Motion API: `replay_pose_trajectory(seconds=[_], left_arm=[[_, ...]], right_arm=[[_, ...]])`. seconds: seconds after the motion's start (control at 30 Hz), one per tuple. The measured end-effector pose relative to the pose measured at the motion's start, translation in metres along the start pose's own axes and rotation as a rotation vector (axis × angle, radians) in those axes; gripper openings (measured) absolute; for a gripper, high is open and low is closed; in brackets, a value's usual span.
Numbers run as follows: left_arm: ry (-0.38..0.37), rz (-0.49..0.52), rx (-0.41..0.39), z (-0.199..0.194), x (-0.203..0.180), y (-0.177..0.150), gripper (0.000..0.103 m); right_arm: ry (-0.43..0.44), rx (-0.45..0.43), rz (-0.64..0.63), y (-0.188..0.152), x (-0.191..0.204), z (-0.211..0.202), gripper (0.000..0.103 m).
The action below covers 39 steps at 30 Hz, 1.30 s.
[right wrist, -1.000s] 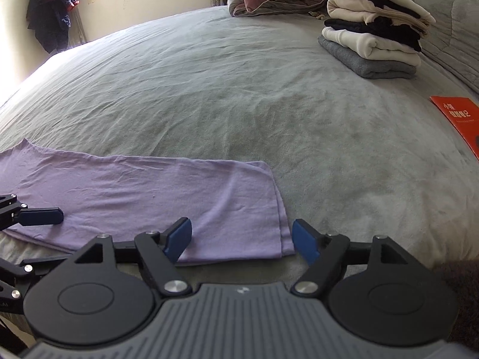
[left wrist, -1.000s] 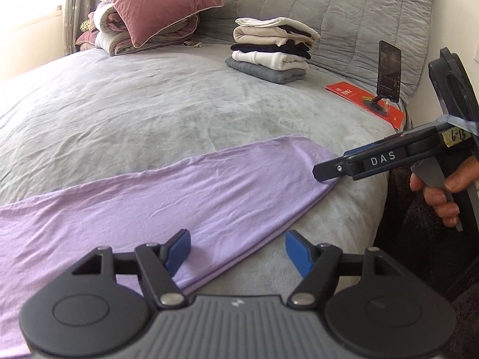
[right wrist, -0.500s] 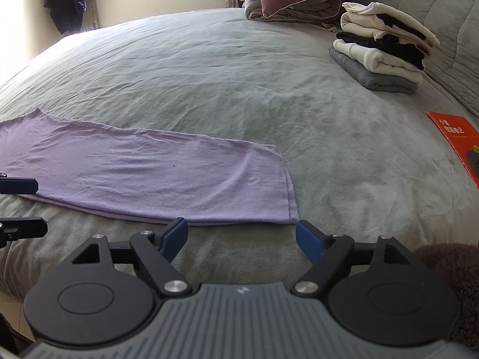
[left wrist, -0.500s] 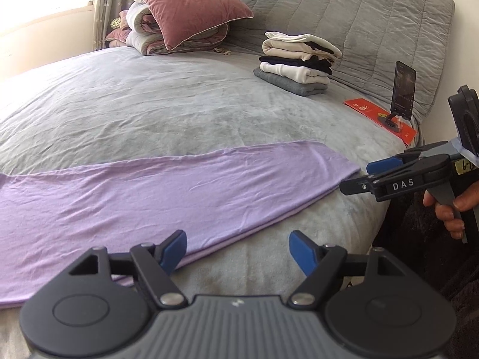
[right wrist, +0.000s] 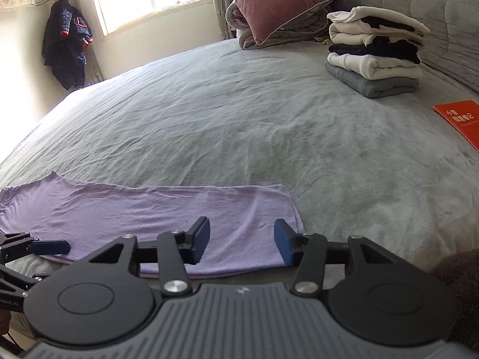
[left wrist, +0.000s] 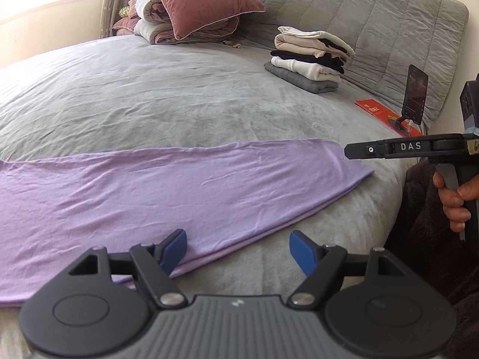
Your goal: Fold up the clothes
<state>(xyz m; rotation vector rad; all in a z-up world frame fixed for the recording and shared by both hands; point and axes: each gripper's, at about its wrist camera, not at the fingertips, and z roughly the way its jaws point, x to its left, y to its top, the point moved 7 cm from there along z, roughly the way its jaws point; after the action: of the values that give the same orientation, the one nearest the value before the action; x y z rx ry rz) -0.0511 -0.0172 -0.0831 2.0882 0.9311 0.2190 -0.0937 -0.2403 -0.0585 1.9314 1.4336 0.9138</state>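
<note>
Lilac cloth (left wrist: pixel 167 191), a thin garment folded into a long strip, lies flat along the near edge of the grey bed (left wrist: pixel 167 101), reaching from the left side almost to the right corner, with a doubled hem showing along its near edge.

The left claw (left wrist: pixel 238 249) hangs just over that near edge with its jaws wide apart; the left blue pad (left wrist: pixel 173 249) sits over the lilac fabric and the right one over bare bedcover, and nothing is pinched. The right claw (right wrist: pixel 242 242) hovers over the strip's right end. Its jaws have just been closing and now stand narrower, yet a clear gap remains between the blue pads; the cloth lies below them and they do not press on it. In the left wrist view its finger carries the white letters "DAS", and a hand (left wrist: pixel 452 200) grips the handle behind it.

Farther back, a stack of folded clothes (right wrist: pixel 375 51) in cream, black, white and grey sits near the quilted headboard (left wrist: pixel 359 15). A dusky pink pillow (right wrist: pixel 275 0) leans on rolled bedding. A red booklet (right wrist: pixel 459 122) with white characters too small to read lies at the right edge, and a phone (left wrist: pixel 415 94) stands upright on a holder beside it. A dark jacket (right wrist: pixel 66 51) hangs in the corner by the window.
</note>
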Motion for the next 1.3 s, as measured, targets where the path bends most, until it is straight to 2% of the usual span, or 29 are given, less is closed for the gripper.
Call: replay_pose_trajectory(seconds=[0.03, 0.1, 0.17, 0.23, 0.37, 0.4, 0.43, 0.53, 0.73, 0.8, 0.93, 1.0, 1.07, 1.1, 1.13, 1.2, 1.3], left_arm=[[0.0, 0.006, 0.0, 0.0, 0.0, -0.001, 0.077], [0.002, 0.023, -0.001, 0.0, -0.001, -0.003, 0.078], [0.005, 0.042, -0.002, 0.0, -0.002, -0.005, 0.078], [0.011, 0.065, -0.001, 0.0, -0.004, -0.007, 0.079], [0.018, 0.097, 0.005, 0.0, -0.007, -0.007, 0.081], [0.017, 0.095, 0.006, 0.001, -0.007, -0.006, 0.081], [0.016, 0.09, 0.006, 0.001, -0.007, -0.005, 0.081], [0.005, 0.064, 0.001, 0.0, -0.005, -0.002, 0.081], [-0.009, 0.031, -0.004, 0.0, -0.002, -0.002, 0.081], [-0.008, 0.032, -0.005, -0.001, -0.002, -0.003, 0.081], [-0.009, 0.04, -0.006, -0.003, -0.003, -0.005, 0.081], [-0.014, 0.043, -0.009, -0.004, -0.002, -0.004, 0.081], [-0.018, 0.039, -0.015, -0.005, -0.002, -0.001, 0.081], [-0.02, 0.031, -0.019, -0.005, -0.001, 0.001, 0.081], [-0.023, 0.021, -0.023, -0.005, -0.001, 0.003, 0.081], [-0.029, 0.004, -0.031, -0.006, 0.001, 0.006, 0.081], [-0.026, 0.003, -0.037, -0.007, 0.001, 0.007, 0.081]], right_arm=[[0.014, -0.003, -0.007, -0.001, 0.003, 0.006, 0.011], [0.055, -0.003, -0.007, -0.007, 0.007, 0.015, 0.008], [0.03, 0.007, -0.025, -0.014, 0.004, 0.022, 0.007], [-0.027, 0.002, -0.038, -0.018, -0.004, 0.02, 0.002], [-0.136, -0.02, 0.007, -0.019, -0.035, 0.003, 0.002], [-0.151, -0.023, 0.028, -0.018, -0.042, -0.001, 0.005], [-0.149, -0.028, 0.042, -0.016, -0.044, -0.004, 0.014], [-0.131, -0.045, 0.076, -0.01, -0.048, -0.009, 0.018], [-0.055, -0.046, -0.041, 0.003, -0.01, 0.016, 0.018], [-0.063, -0.03, -0.061, 0.003, -0.007, 0.034, 0.018], [-0.133, -0.056, -0.016, 0.008, -0.034, 0.045, 0.013], [-0.166, -0.056, 0.031, 0.011, -0.049, 0.039, 0.019], [-0.164, -0.054, 0.068, 0.01, -0.057, 0.032, 0.02], [-0.162, -0.053, 0.079, 0.009, -0.058, 0.028, 0.026], [-0.162, -0.053, 0.084, 0.009, -0.058, 0.025, 0.041], [-0.162, -0.052, 0.077, 0.007, -0.054, 0.02, 0.05], [-0.172, -0.029, 0.032, 0.004, -0.043, 0.015, 0.053]])
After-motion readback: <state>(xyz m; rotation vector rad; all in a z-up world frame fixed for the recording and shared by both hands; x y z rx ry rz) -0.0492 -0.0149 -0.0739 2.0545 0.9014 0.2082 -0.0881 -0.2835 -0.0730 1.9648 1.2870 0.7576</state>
